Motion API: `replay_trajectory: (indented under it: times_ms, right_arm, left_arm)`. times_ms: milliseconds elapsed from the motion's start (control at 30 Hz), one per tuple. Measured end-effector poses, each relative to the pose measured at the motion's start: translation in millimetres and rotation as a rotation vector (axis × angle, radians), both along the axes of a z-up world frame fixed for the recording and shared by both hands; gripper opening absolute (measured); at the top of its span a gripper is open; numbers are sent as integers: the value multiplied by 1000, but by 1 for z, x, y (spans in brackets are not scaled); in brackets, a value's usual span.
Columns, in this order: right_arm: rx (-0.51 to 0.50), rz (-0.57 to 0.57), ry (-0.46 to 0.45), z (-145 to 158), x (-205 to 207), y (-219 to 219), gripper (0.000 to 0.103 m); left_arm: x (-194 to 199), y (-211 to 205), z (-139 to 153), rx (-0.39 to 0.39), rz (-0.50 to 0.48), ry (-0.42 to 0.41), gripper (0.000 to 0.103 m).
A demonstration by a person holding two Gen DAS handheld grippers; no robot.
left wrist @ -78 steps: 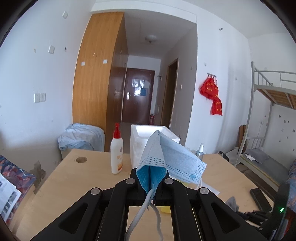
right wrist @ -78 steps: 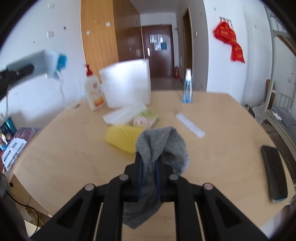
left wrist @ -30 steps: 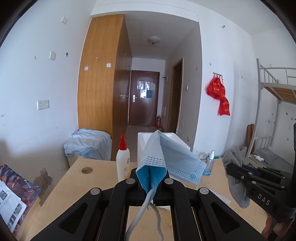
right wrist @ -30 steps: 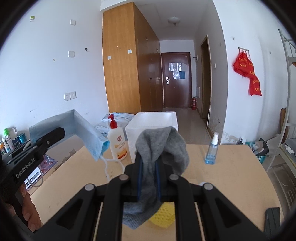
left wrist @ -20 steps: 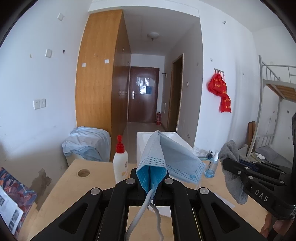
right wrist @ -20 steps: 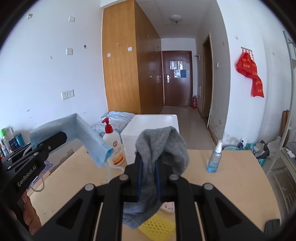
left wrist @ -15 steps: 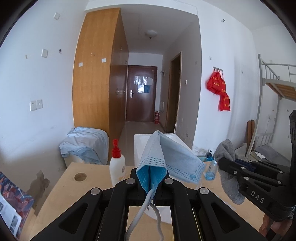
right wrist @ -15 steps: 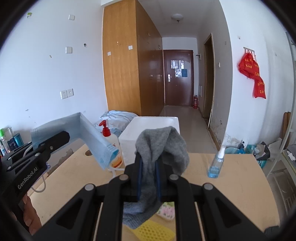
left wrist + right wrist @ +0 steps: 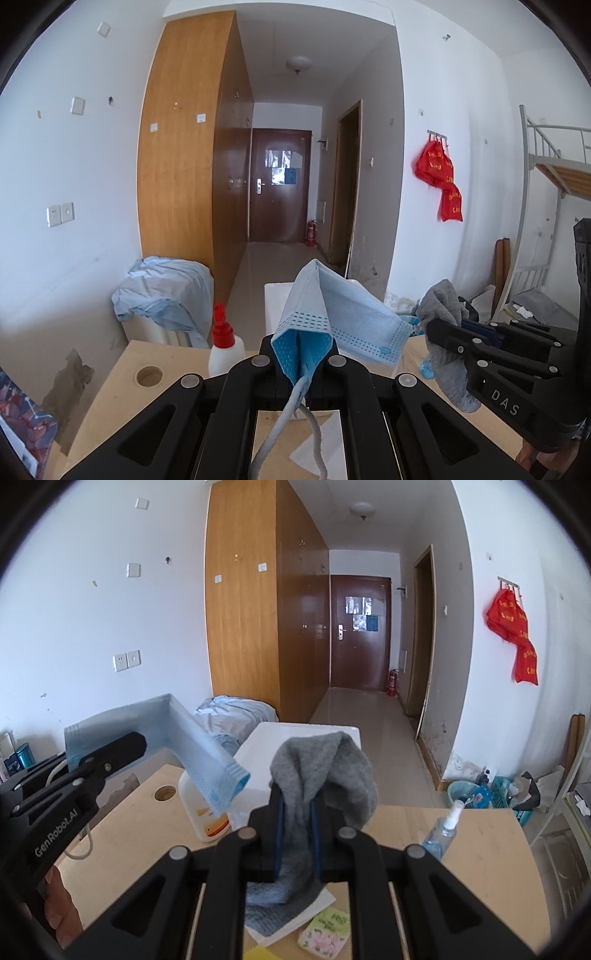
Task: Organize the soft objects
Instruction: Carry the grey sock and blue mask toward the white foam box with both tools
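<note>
Showing light blue on the face mask (image 9: 351,321), plain grey on the sock (image 9: 325,775), red on the bottle cap (image 9: 220,325), floral pink on the sponge (image 9: 325,932).

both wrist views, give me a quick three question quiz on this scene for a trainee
1. True or false: the left gripper is shut on a blue face mask.
2. What does the right gripper hold? A) yellow sponge B) grey sock C) spray bottle
3. Fill in: the pump bottle stands on the table beside the white ____ box.

Key
1. True; the mask is pinched at its fold, and its ear loops hang below the gripper.
2. B; the grey sock is draped over the closed fingers.
3. Foam; the white foam box stands at the far edge of the table.
</note>
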State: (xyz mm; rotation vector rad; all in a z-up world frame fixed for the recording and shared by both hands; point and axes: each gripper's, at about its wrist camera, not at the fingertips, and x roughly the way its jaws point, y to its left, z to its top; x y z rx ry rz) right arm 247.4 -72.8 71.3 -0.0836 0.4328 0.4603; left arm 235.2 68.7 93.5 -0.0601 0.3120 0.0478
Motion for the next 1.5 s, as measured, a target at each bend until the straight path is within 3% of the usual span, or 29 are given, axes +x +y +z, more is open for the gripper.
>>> replay_trajectory:
  times_ms: [1033,1500]
  right_arm:
    - [13,12,58,-7,97,15,16]
    - [19,10,82,-11,107,14,16]
  left_arm:
    - [131,14,-19,-3,-30,57,3]
    - [153,2,-32,26,-50,91,3]
